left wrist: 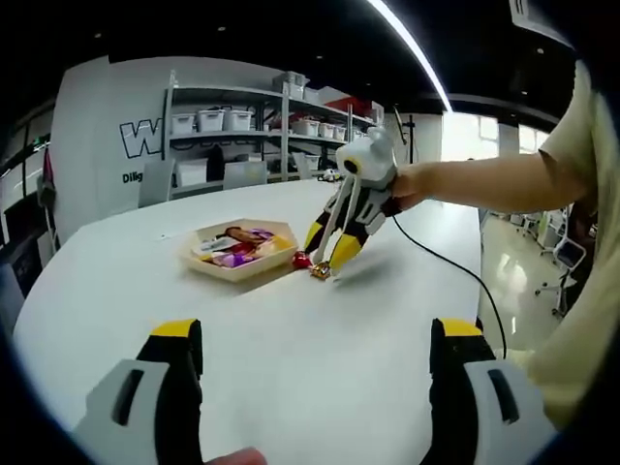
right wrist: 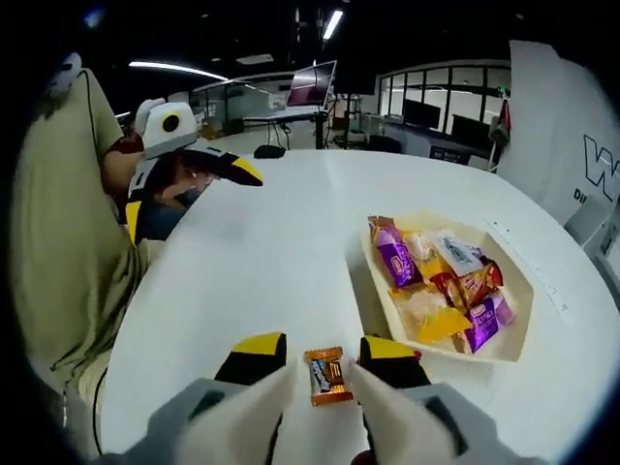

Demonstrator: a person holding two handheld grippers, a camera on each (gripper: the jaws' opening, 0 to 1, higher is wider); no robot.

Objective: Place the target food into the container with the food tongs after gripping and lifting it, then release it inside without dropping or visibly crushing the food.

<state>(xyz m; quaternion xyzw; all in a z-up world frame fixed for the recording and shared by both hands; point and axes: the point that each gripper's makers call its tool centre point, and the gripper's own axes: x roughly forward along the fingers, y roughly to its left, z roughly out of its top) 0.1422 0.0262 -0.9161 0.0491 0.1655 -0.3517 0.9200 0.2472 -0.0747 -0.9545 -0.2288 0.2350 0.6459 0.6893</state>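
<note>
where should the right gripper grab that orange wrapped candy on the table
Grip the orange wrapped candy across its long sides, at the middle, coming straight down. It lies flat on the white table with its crimped ends pointing fore and aft, and the right gripper already straddles it, jaws open.

Your left tool [left wrist: 320, 358] has grey-white arms ending in black jaws capped with yellow tips. Your right tool [right wrist: 326, 363] matches it — pale housing, yellow-and-black tips — and trails a black cable [left wrist: 455, 271]. You wear a beige short sleeve [left wrist: 572, 136].
</note>
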